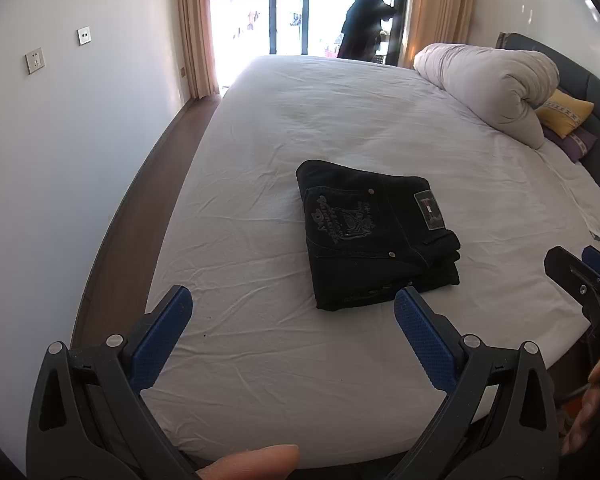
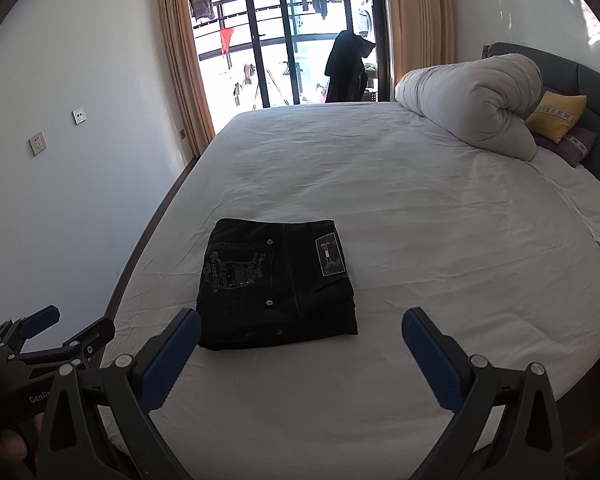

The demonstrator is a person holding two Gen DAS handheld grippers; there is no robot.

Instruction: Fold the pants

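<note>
Ahead, folded black pants (on white bed), beyond left claw and right claw, both spread, empty.

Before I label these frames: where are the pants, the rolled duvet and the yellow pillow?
pants point(image 2: 276, 284): right wrist view, top of the folded stack.
duvet point(image 2: 472, 100): right wrist view, middle of the roll.
yellow pillow point(image 1: 564, 112): left wrist view, its face.

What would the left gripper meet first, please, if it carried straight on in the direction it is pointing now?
Probably the bed sheet just left of the folded black pants. The left gripper is open and empty, and the pants lie ahead, slightly toward its right finger, so it might clip their near edge; depth is unclear.
</note>
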